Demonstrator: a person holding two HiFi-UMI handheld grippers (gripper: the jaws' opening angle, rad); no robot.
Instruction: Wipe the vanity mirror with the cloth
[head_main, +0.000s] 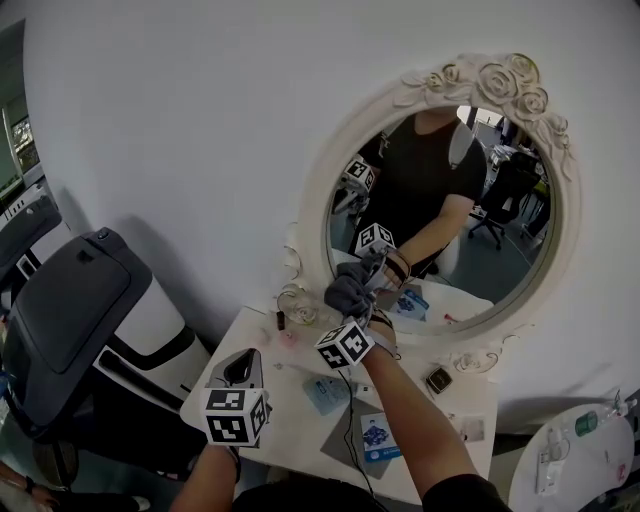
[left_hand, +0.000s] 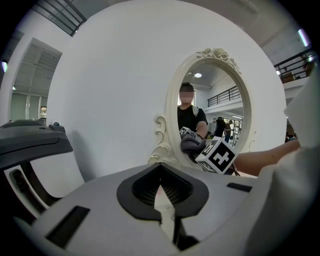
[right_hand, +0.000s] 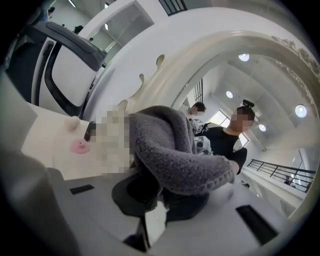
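From where I stand, the right gripper (head_main: 362, 300), clamped on the grey cloth (head_main: 346, 292) bunched against the vanity mirror (head_main: 455, 190) at its lower left, should press flat and sweep right in overlapping passes, while the left gripper (head_main: 240, 372), closed on nothing, hangs near-left.

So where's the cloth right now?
In the head view, the grey cloth is clamped in the right gripper, against the lower-left edge of the vanity mirror.
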